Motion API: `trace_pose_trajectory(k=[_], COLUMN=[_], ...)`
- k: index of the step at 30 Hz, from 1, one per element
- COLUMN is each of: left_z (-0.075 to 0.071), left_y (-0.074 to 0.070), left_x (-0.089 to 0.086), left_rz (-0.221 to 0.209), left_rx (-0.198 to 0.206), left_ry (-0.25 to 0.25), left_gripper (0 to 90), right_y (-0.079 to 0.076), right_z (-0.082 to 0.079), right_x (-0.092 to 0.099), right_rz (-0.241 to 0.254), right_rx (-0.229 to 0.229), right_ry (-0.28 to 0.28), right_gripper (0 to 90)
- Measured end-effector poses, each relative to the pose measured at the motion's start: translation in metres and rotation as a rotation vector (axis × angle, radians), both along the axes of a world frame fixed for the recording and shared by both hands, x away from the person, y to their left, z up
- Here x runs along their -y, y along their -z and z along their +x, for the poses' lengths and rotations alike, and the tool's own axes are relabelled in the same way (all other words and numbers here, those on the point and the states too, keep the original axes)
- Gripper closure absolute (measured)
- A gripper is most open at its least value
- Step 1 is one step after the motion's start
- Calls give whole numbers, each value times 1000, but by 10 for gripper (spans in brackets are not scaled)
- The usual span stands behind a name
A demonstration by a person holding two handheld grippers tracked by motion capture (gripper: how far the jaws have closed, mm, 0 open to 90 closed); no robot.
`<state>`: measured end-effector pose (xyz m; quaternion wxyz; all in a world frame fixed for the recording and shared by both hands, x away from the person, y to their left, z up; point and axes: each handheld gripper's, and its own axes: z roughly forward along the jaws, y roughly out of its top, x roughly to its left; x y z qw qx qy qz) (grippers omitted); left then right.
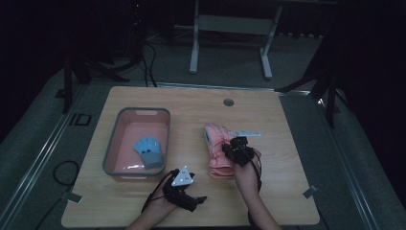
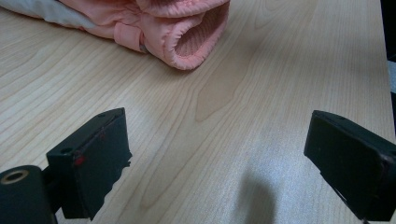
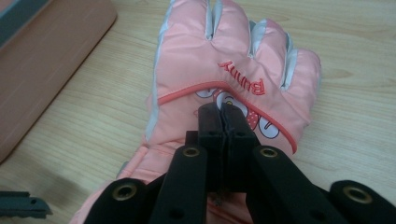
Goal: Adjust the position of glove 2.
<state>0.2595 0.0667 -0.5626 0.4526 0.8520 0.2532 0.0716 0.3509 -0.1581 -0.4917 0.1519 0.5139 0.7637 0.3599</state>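
Observation:
A pink winter glove (image 1: 215,141) lies flat at the middle of the wooden table (image 1: 191,108), fingers pointing away from me. My right gripper (image 1: 233,143) hovers over its right side. In the right gripper view the jaws are shut (image 3: 225,116), pressed together just above the back of the pink glove (image 3: 210,56), with nothing visibly between them. My left gripper (image 1: 196,194) rests near the table's front edge, left of the glove's cuff. Its jaws stand wide open (image 2: 219,168) over bare wood, and the pink glove's cuff (image 2: 187,42) lies a little beyond them.
A grey-rimmed pink bin (image 1: 111,148) stands at the left of the table with a blue glove (image 1: 148,151) inside; the bin's wall (image 3: 46,60) is close to the pink glove's left. A cable hole (image 1: 228,102) sits near the far edge. White frame legs (image 1: 194,52) stand beyond the table.

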Motion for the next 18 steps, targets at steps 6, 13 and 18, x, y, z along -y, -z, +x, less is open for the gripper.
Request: trace_pose_trajectory(k=[6,13,18], left_z=[0,0,0], left_y=[0,0,0], left_x=[0,1,2], left_rz=[1,3,4], left_rx=[-2,-4,-5], left_ry=[-2,5,15], left_gripper=[70,69,70], right_y=[6,9,2], right_z=[2,3,1], right_x=[0,-1,6], right_rz=[-7,-31,-10], right_rx=[6,33,73], right_ry=[-4,-60,-106], right_gripper=[865,731,528])
